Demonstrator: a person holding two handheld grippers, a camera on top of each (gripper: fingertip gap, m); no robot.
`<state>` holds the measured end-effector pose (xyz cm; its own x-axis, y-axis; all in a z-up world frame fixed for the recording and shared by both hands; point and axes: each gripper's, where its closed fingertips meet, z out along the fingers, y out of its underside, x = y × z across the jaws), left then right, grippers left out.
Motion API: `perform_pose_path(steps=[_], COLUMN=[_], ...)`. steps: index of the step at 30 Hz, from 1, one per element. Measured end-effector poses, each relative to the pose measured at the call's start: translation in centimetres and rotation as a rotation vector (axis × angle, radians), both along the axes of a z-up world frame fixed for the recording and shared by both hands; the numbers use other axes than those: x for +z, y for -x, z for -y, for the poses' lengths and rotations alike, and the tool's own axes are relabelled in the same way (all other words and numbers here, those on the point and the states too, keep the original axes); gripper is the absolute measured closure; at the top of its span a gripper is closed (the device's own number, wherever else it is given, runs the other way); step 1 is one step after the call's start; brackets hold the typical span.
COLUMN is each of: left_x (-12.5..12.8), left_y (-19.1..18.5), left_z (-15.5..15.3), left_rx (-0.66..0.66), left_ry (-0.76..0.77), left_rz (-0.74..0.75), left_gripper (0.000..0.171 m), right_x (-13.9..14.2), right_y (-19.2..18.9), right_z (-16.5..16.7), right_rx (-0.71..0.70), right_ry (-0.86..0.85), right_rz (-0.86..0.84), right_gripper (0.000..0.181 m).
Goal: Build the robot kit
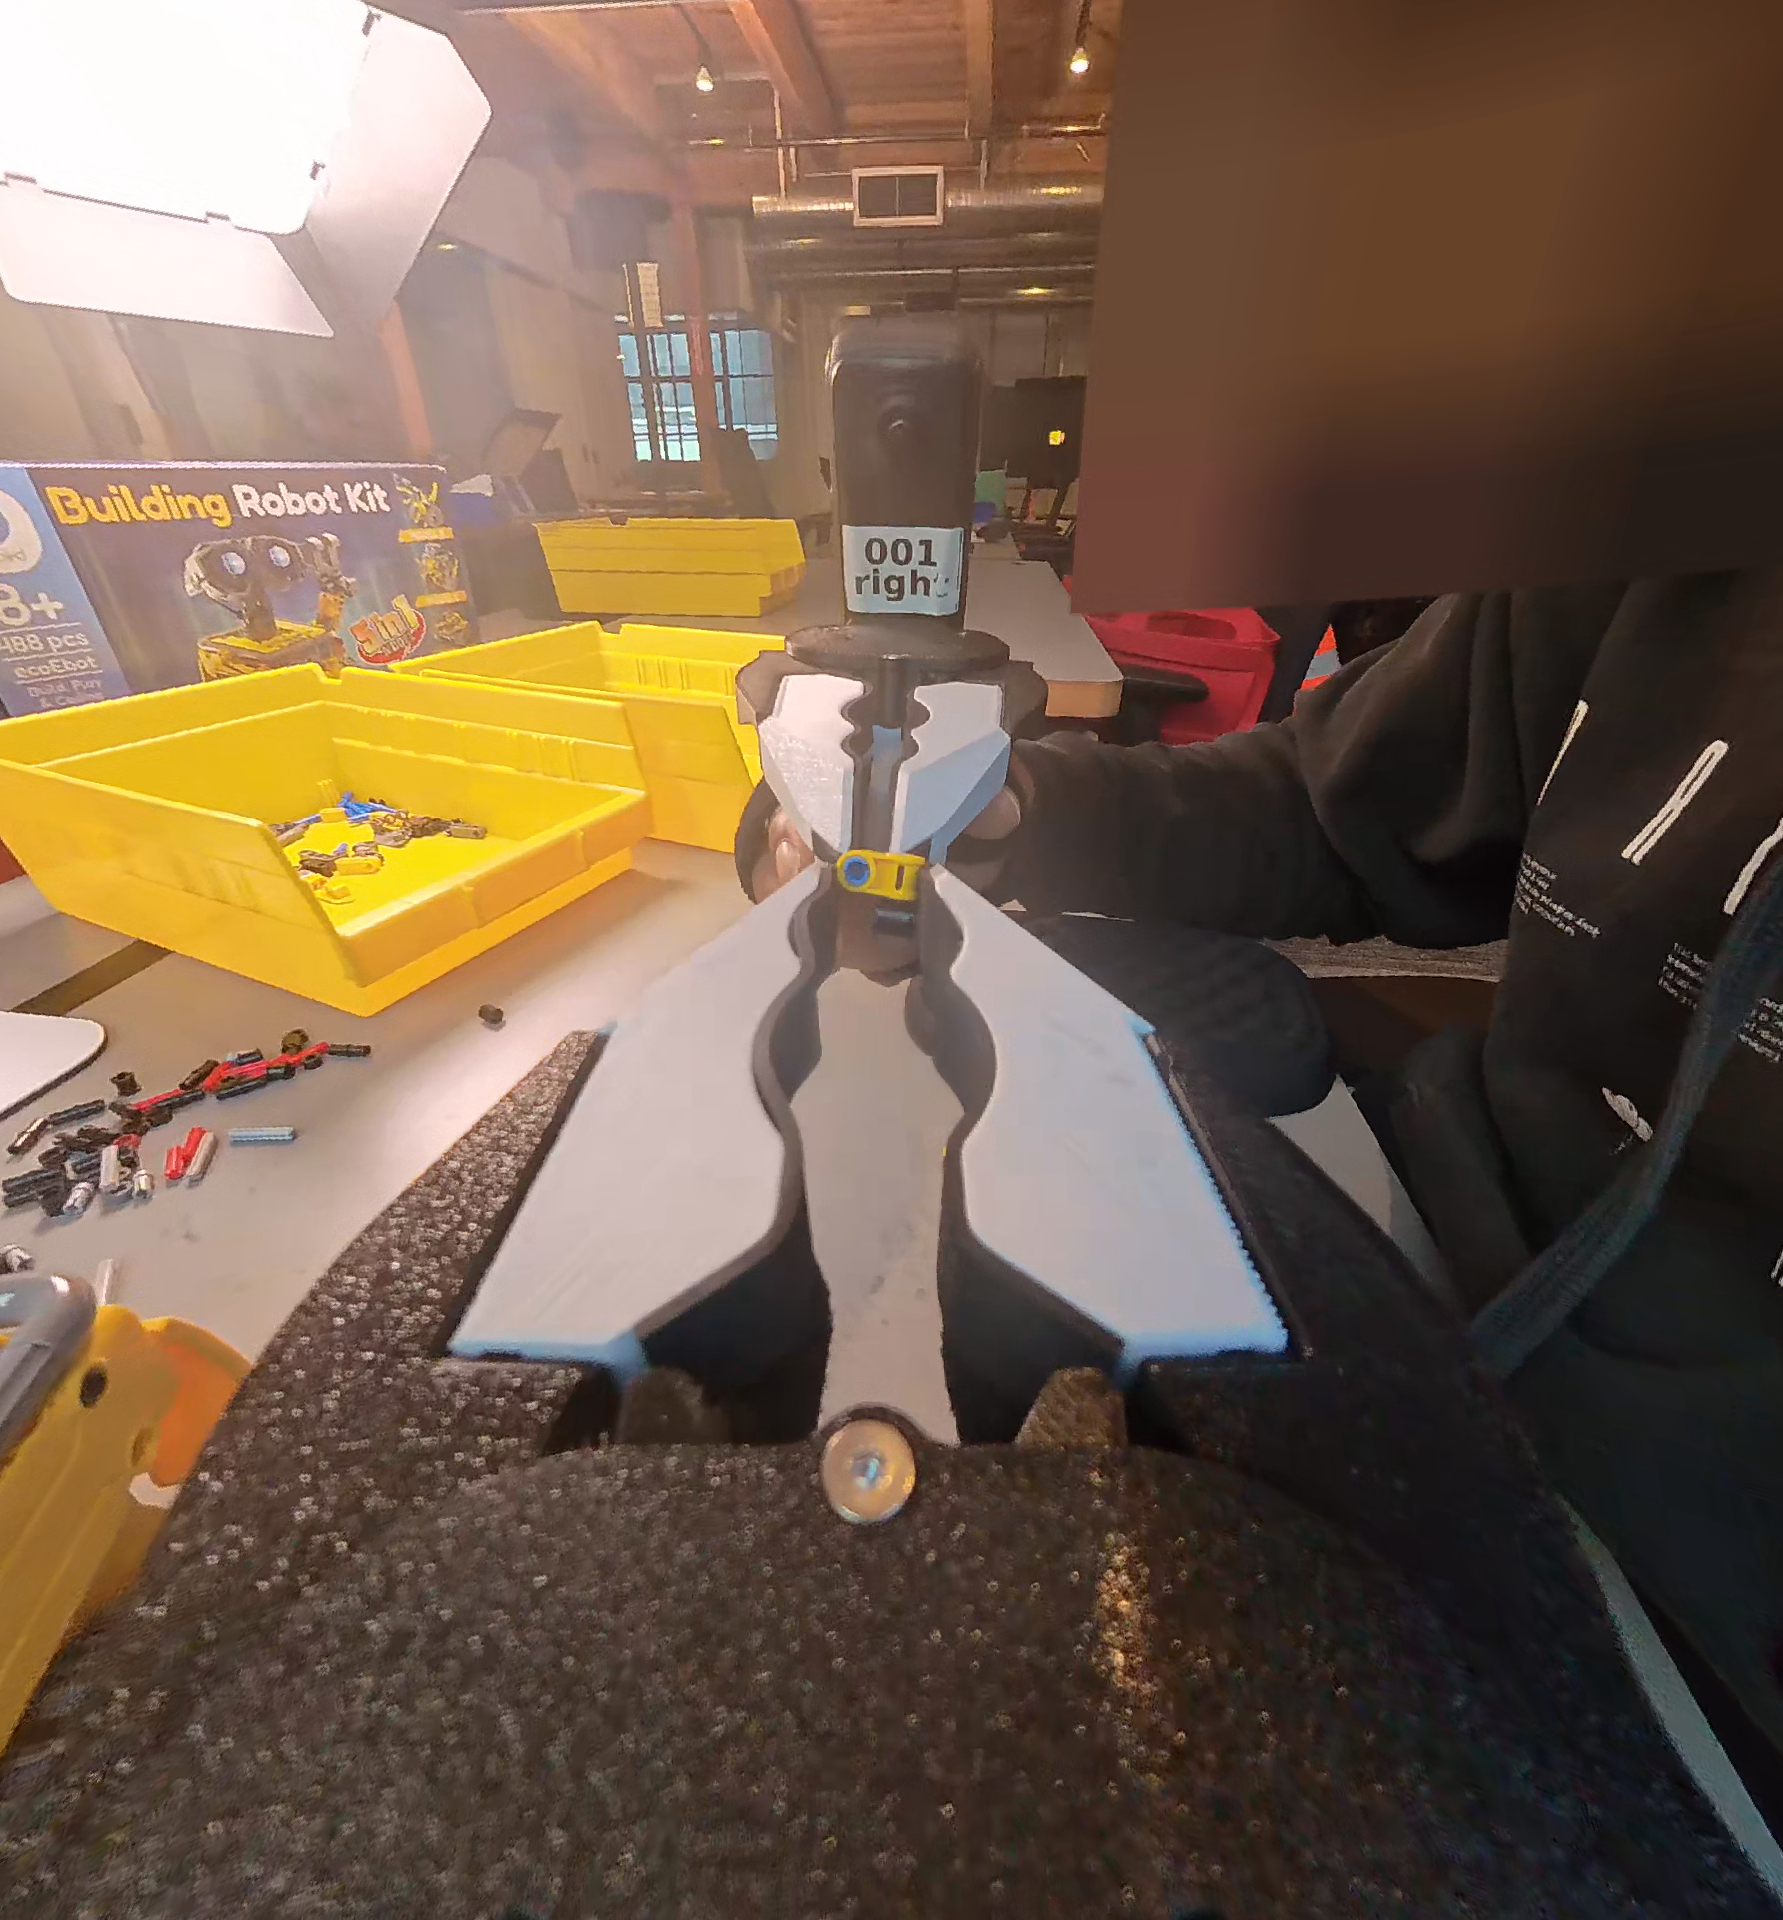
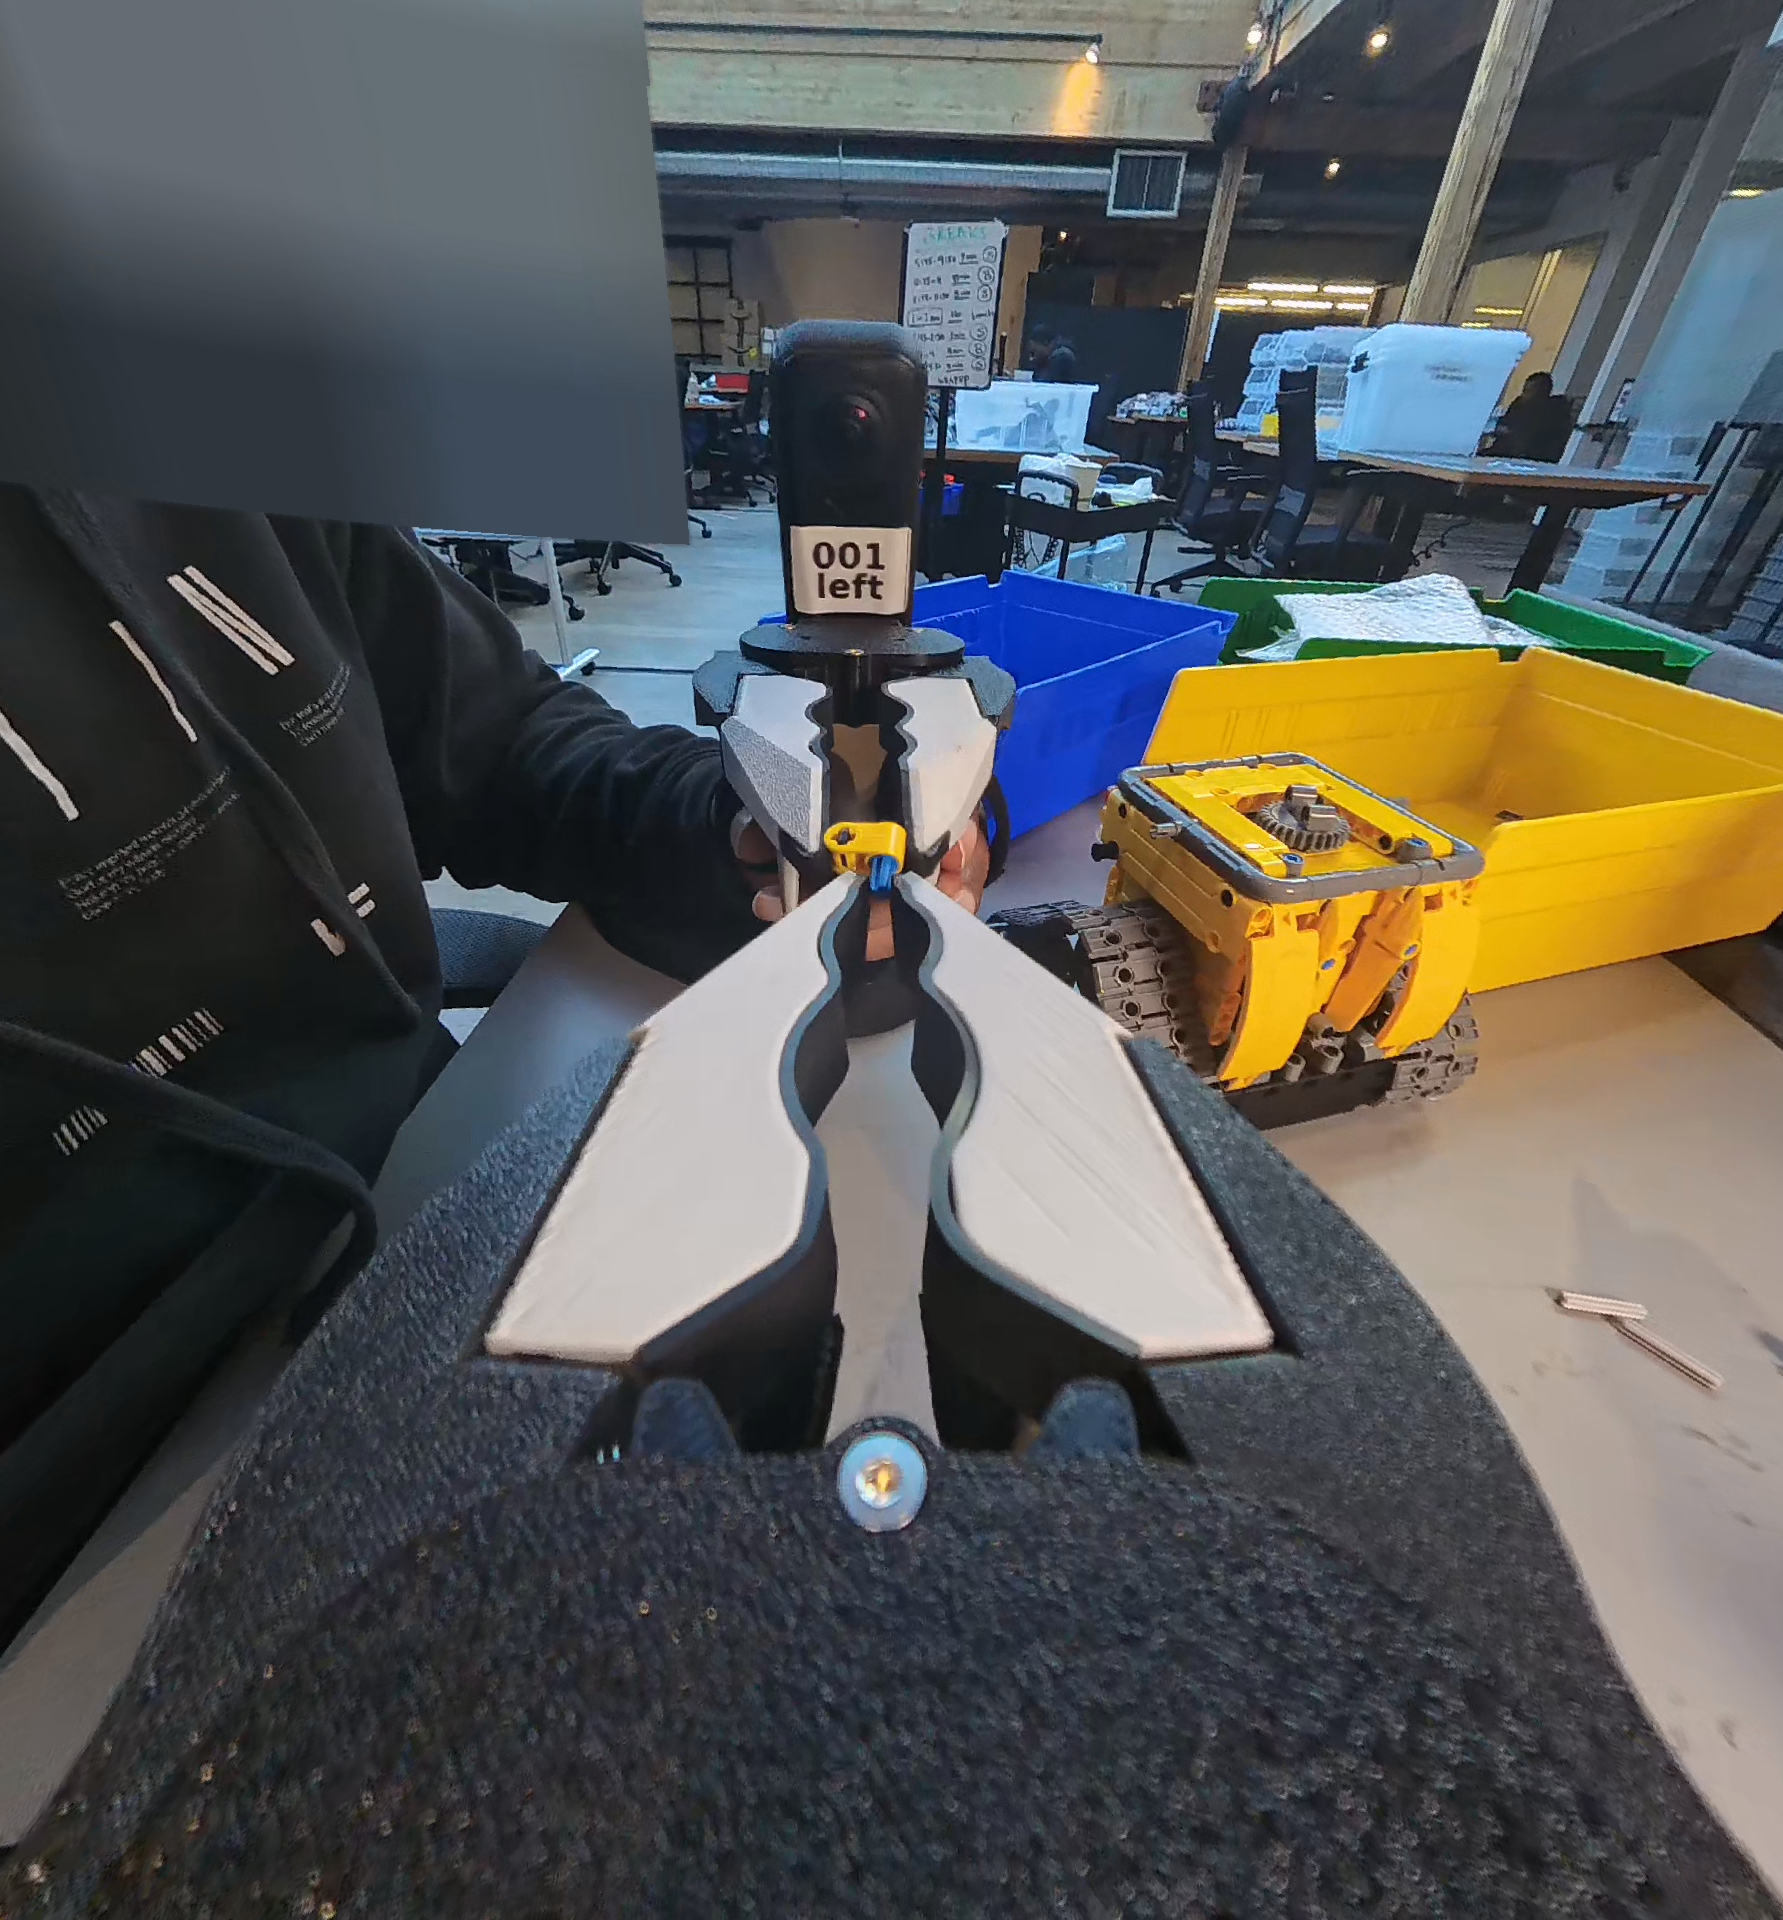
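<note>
Left gripper (image 1: 874,883): tips pinch yellow connector (image 1: 879,871) — blue pin (image 1: 892,920) beneath.
Right gripper (image 2: 871,881): narrow, clamping blue pin, tip-to-tip.
Right view only: yellow tracked model (image 2: 1282,925) right of jaws.
Left view only: loose pieces (image 1: 139,1127), yellow bin (image 1: 243,831) left of jaws.

A: Where does the left wrist view sit?

B: On the left gripper (image 1: 876,883), looking along its fingers over the table (image 1: 367,1174), straight at the right gripper's (image 1: 882,821) camera, very near.

A: And the right wrist view?

B: The mirror of it: on the right gripper (image 2: 871,883), facing the left gripper (image 2: 866,831) head-on, equally close.

A: What do they share?

B: The yellow piece (image 1: 879,873) where the tips meet, seen from opposite sides (image 2: 864,844), and the person's dark hoodie (image 1: 1593,935) beside it (image 2: 191,831).
</note>
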<state>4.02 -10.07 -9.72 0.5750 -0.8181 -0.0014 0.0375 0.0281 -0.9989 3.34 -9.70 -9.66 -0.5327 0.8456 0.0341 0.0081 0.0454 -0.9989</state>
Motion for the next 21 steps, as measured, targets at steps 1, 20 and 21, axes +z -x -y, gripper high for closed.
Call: perform_pose_path(steps=[1, 20, 21], left_x=[0.0, -1.7, -1.6], left_y=[0.0, -0.8, -0.7], left_z=[0.0, 0.1, 0.1], left_rx=[-0.005, -0.067, -0.068], left_ry=[0.006, 0.095, 0.097], left_rz=[0.003, -0.04, -0.035], left_gripper=[0.158, 0.155, 0.155], right_x=[0.0, -1.3, -1.3], right_y=[0.0, -0.8, -0.7], right_z=[0.0, 0.1, 0.0], right_rx=[0.003, 0.059, 0.056], right_ry=[0.002, -0.025, -0.025], right_rz=[0.004, 0.077, 0.076], right_gripper=[0.177, 0.178, 0.178])
